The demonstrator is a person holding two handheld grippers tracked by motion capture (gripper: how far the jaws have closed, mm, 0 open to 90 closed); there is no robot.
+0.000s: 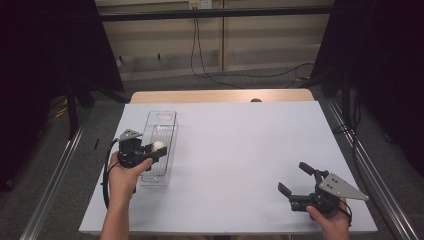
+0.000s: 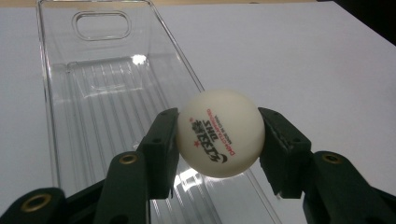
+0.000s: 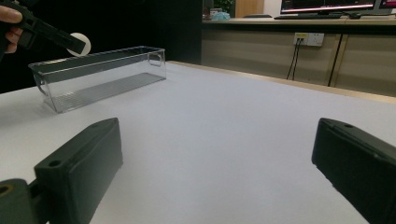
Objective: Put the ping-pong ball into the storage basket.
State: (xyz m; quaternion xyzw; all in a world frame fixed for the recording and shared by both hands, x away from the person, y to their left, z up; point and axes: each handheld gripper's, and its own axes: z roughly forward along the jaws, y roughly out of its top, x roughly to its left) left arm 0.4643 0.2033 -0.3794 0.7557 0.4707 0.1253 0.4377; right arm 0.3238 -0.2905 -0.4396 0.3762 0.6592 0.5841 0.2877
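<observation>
The ball (image 2: 220, 133) is cream white with black and red printed letters. The bin (image 1: 159, 145) is clear plastic with fine ribs on its floor. Both grippers are black; the table cover (image 1: 240, 150) is pale grey-white.

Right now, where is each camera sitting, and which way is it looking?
High view: sits above the person's side, looks forward and down on the table; both forearms, the left gripper and the right gripper show.
Left gripper view: rides on the left gripper, looks along its jaws, shut on the white ball, above the clear bin.
Right gripper view: rides on the right gripper, looks low across the table toward the bin; its open jaws show.
All three share the ball and the bin.
</observation>
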